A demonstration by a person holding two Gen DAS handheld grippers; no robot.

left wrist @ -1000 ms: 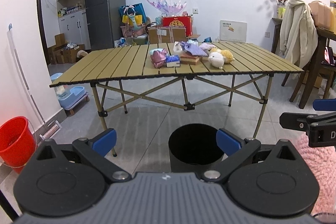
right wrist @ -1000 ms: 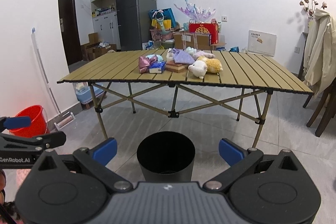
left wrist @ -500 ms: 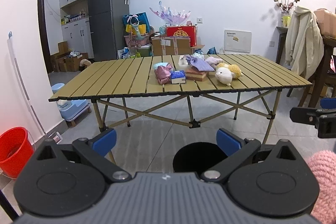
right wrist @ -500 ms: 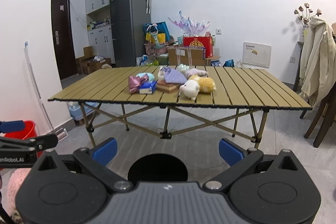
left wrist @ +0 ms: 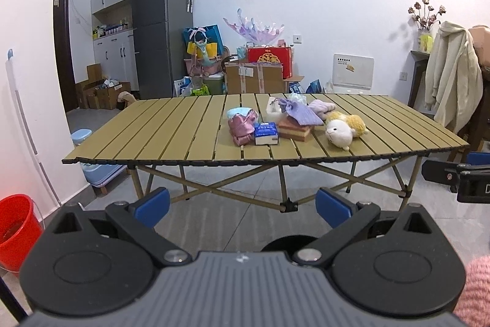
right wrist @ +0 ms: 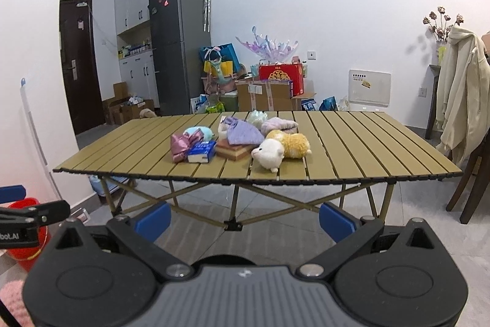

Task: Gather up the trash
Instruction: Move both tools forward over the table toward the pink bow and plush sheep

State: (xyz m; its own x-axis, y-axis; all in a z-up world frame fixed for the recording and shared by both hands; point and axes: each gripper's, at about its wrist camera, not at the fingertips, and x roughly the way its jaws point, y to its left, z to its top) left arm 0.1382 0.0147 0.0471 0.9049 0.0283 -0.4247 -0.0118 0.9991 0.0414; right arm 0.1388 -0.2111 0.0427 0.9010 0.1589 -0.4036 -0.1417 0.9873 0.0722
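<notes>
Slatted folding table [left wrist: 171, 127] carrying a clutter pile; both grippers, left [left wrist: 242, 204] and right [right wrist: 245, 218], spread and empty; plush toys [right wrist: 281, 147], possibly not trash, risk mistaken collection.

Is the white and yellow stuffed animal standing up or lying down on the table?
Lying down. The stuffed animal is flopped on its side on the table.

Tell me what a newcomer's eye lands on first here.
The olive slatted folding table fills the middle of the room, with a small heap at its centre: a white and yellow plush animal, a blue tissue pack and a shiny pink cloth bundle. A bright red plastic bucket stands on the floor at far left.
</notes>
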